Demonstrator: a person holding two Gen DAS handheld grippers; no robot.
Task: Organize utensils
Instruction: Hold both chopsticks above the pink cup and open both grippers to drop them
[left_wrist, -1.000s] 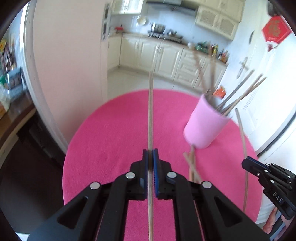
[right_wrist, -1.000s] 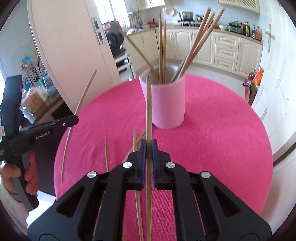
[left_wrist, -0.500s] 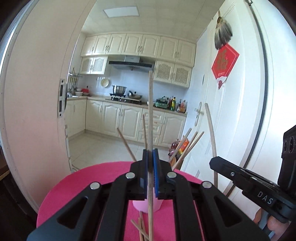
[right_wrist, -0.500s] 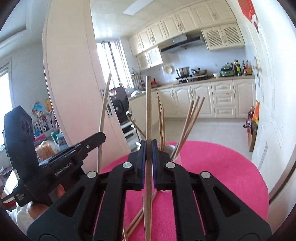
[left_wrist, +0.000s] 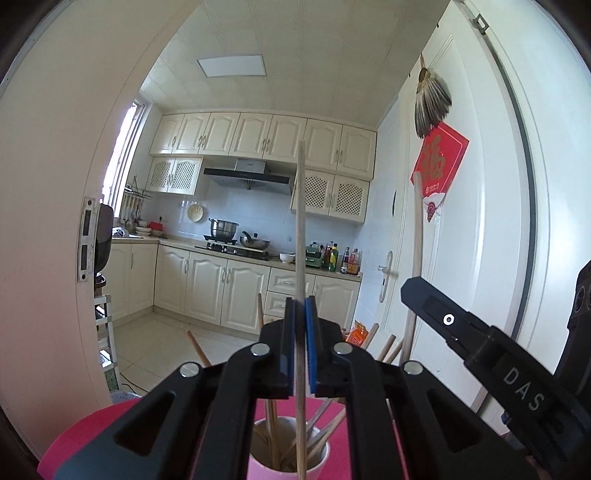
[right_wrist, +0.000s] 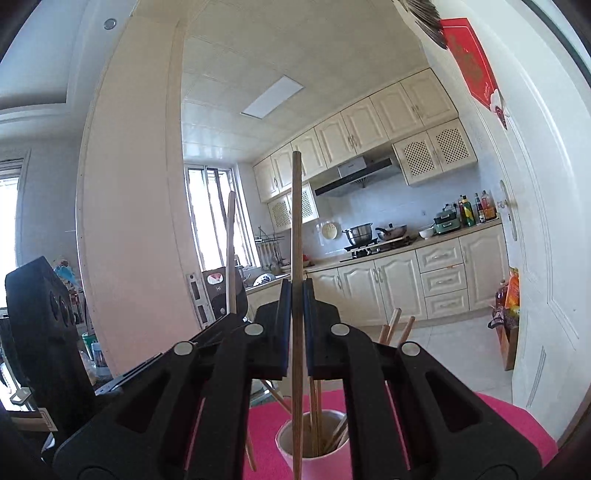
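- Left gripper (left_wrist: 300, 343), lower centre of its own view: blue pads pressed together on one thin chopstick (left_wrist: 300, 236) standing near upright. Grip sits low on the shaft, so the long free end could swing and pivot in the pads.
- Right gripper (right_wrist: 296, 325), lower centre of its view: pinching a second, darker chopstick (right_wrist: 296, 229) the same way. Same risk of twisting or sliding out.
- The two grippers sit close; the right one shows at the lower right of the left view, its stick rising beside it. Sticks could cross or knock together if both go down at once.
- Pink cup (right_wrist: 314, 448), bottom centre in both views, below the held sticks on the pink tablecloth (right_wrist: 517, 424). Already crowded with leaning chopsticks (left_wrist: 273, 435); an incoming tip may catch one, hit the rim, or tip the cup.
- Whether either lower tip is inside the rim yet: cannot tell. Releasing early would drop a stick onto the cloth.
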